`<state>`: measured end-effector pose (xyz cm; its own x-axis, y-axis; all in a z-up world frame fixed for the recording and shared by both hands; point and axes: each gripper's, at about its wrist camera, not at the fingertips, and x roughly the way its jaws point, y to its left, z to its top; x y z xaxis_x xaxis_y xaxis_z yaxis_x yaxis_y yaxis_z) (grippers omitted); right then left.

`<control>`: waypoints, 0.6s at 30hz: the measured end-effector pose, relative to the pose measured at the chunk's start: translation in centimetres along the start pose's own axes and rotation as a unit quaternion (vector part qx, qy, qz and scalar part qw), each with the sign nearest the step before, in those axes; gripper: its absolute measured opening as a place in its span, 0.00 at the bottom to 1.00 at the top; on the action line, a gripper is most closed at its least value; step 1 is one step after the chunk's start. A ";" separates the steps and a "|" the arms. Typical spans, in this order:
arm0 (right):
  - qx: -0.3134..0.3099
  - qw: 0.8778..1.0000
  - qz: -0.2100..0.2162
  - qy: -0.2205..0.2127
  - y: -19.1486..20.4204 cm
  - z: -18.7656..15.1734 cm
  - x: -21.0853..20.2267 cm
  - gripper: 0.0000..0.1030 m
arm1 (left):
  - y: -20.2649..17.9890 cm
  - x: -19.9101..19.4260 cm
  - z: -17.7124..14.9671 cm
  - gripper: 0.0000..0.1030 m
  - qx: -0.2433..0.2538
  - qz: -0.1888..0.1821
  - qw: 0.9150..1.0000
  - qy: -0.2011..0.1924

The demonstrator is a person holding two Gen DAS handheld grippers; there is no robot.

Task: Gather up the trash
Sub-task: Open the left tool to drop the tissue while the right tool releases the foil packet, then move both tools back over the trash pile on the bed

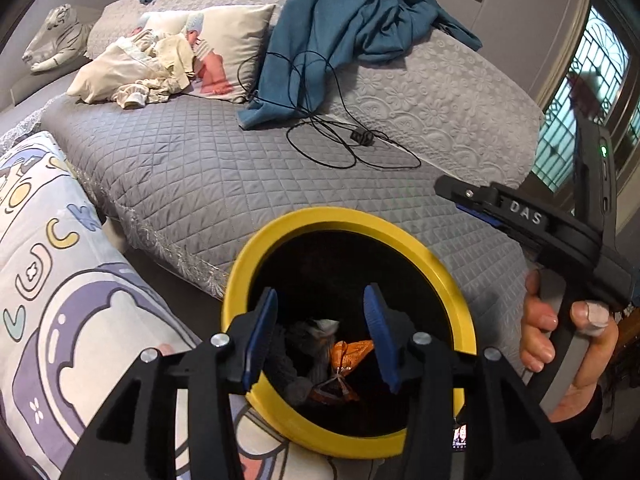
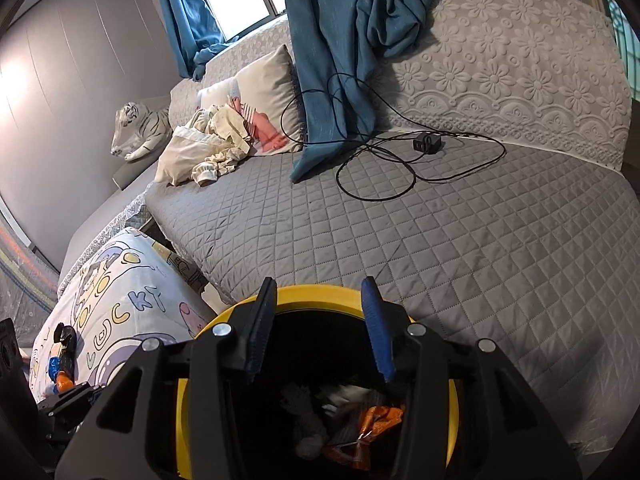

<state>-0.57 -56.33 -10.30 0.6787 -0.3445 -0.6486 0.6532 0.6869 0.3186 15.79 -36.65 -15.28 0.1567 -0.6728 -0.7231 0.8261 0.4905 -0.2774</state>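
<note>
A yellow-rimmed bin (image 1: 256, 248) with a dark inside stands against the grey bed; it also shows in the right wrist view (image 2: 316, 294). Inside lie an orange wrapper (image 1: 348, 354), grey crumpled trash (image 1: 316, 330) and more, also shown in the right wrist view (image 2: 376, 416). My left gripper (image 1: 320, 336) is open and empty over the bin mouth. My right gripper (image 2: 318, 330) is open and empty above the bin; its body shows at right in the left wrist view (image 1: 520, 216). A dark wrapper with orange and blue (image 2: 64, 356) lies on the cartoon pillow.
Grey quilted bed (image 1: 200, 168) holds a black cable with charger (image 1: 362, 136), blue curtain cloth (image 1: 320, 40), cream clothes (image 1: 136, 68) and a printed pillow (image 1: 232, 32). A cartoon pillow (image 1: 60, 280) lies left of the bin. A white tiger toy (image 1: 56, 36) sits far left.
</note>
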 end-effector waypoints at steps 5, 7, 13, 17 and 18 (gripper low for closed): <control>-0.009 1.000 0.009 -0.010 1.2 0.2 -1.0 0.40 | 0.8 -1.9 0.2 0.41 -0.006 0.012 1.000 -0.021; -0.017 1.000 0.015 -0.014 2.1 0.3 -1.4 0.40 | 1.3 -2.9 0.3 0.41 -0.010 0.017 0.999 -0.030; -0.044 0.998 0.043 -0.026 5.2 0.5 -2.8 0.41 | 3.8 -7.0 0.3 0.42 -0.024 0.049 0.996 -0.068; -0.064 0.995 0.066 -0.031 7.8 0.5 -3.6 0.43 | 6.0 -10.1 -0.2 0.48 -0.035 0.087 0.991 -0.091; -0.069 0.994 0.073 -0.031 8.4 0.4 -3.7 0.44 | 6.5 -10.8 -0.3 0.48 -0.037 0.093 0.990 -0.095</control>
<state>2.52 -49.51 -4.94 0.7851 -0.2711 -0.5568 0.4971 0.8121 0.3055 19.27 -26.03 -9.49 0.4074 -0.6553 -0.6361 0.7322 0.6507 -0.2015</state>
